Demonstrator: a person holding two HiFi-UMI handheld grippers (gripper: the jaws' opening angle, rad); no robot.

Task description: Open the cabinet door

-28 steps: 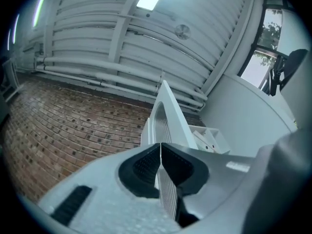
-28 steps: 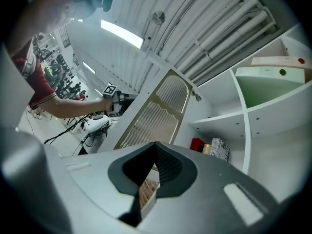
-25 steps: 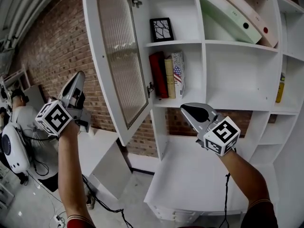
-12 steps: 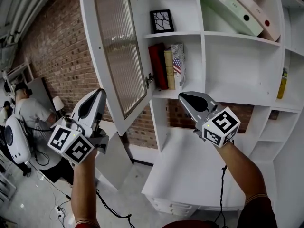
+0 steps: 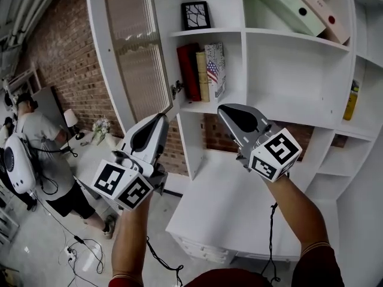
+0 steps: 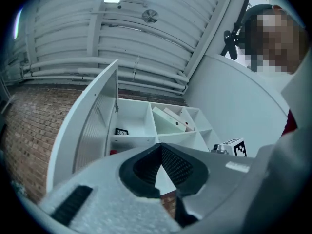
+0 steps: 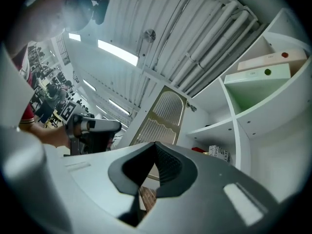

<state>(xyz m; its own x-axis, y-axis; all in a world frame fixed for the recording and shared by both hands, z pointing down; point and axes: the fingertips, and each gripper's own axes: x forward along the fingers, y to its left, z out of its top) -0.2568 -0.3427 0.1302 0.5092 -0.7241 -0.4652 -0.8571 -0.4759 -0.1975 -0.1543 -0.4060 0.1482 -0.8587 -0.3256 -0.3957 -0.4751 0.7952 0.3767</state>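
The white cabinet door (image 5: pixel 134 58) with its ribbed glass panel stands swung open to the left, clear of the shelf unit. My left gripper (image 5: pixel 159 121) hangs below the door's lower edge, apart from it, shut and holding nothing. My right gripper (image 5: pixel 225 110) is beside it in front of the shelves, also shut and holding nothing. In the left gripper view the left gripper (image 6: pixel 160 147) points up at the open door (image 6: pixel 90 126). The right gripper view shows the right gripper (image 7: pixel 155 145) with the door (image 7: pixel 161 116) beyond it.
Books (image 5: pixel 200 70) and a framed picture (image 5: pixel 195 15) sit in the opened compartment. Slanted flat boxes (image 5: pixel 293 8) fill the upper shelf. A white counter (image 5: pixel 239 214) lies below. A person (image 5: pixel 36 148) stands at the far left by a brick wall (image 5: pixel 66 52).
My left gripper has come down and to the right, from out beside the door to under its lower edge, near the right gripper. The right gripper has shifted only slightly.
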